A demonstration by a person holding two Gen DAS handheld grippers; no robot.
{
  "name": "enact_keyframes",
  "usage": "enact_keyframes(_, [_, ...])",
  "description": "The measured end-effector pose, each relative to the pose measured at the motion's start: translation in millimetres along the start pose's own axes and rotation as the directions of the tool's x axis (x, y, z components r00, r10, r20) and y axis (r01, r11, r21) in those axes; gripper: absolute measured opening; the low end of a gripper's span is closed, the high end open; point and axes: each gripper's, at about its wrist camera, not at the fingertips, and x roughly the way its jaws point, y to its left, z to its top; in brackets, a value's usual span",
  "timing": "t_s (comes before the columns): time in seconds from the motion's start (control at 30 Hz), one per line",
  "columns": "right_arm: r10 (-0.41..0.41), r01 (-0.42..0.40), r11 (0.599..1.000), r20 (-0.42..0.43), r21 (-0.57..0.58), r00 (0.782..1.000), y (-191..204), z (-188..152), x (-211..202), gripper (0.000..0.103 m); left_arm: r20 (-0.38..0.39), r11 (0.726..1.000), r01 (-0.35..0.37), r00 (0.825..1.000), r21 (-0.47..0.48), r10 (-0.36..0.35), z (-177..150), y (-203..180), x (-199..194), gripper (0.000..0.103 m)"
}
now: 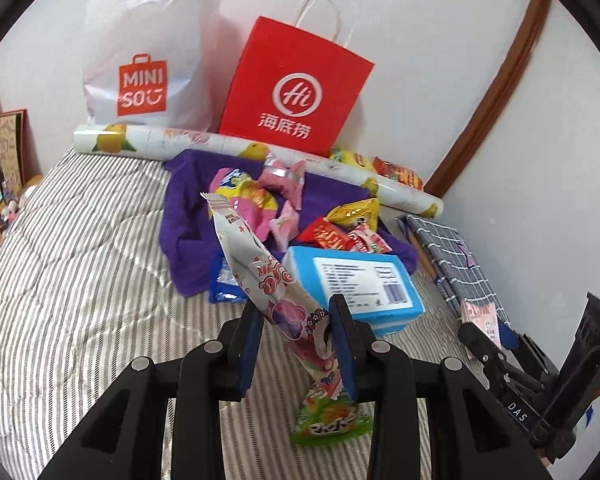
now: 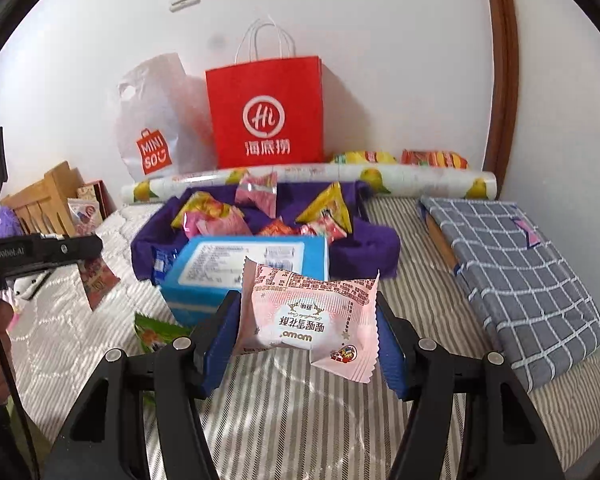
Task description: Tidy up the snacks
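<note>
Pink square foil snack packet (image 2: 308, 316) sits clamped in the right hand-held gripper (image 2: 309, 334) above the striped bed (image 2: 420, 300); the left hand-held gripper (image 1: 296, 344) pinches a long candy-print wrapper (image 1: 268, 276).

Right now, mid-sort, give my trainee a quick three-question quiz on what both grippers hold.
1. True or false: the left gripper grips a long snack strip.
2. The right gripper holds: A) pink pastry packet B) blue box C) red paper bag
3. What colour cloth lies under the loose snacks?

Key: 1 true; 2 A; 3 purple.
</note>
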Motion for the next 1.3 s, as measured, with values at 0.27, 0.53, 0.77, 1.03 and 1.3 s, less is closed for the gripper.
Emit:
enact_keyframes(0.27, [0.049, -0.050, 0.999, 0.011, 0.020, 0.999, 0, 15, -1, 0.062, -0.027, 0.998, 0.063, 0.998, 0.010, -0.063, 1, -21, 7, 0.032])
enact_keyframes(0.53, [0.098, -0.100, 0.994, 0.034, 0.046, 0.995, -1, 34, 1, 0.062, -0.008, 0.996, 0.066, 0.998, 0.063, -0.065, 14, -45, 9, 0.032])
enact_keyframes(0.77, [0.117, -0.119, 0.991, 0.048, 0.060, 0.992, -3, 56, 5, 0.062, 0.006, 0.997, 0.052, 0.999, 0.055, -0.052, 34, -46, 9, 0.032])
enact_keyframes(1.03, [0.137, -0.142, 0.987, 0.068, 0.070, 0.988, -6, 85, 16, 0.062, 0.030, 0.998, 0.014, 0.999, 0.060, -0.016, 60, -44, 16, 0.032])
enact_keyframes(1.3, [0.172, -0.177, 0.980, 0.057, 0.092, 0.983, -3, 108, 42, 0.062, 0.061, 0.997, -0.057, 0.997, 0.054, 0.054, 87, -31, 31, 0.032])
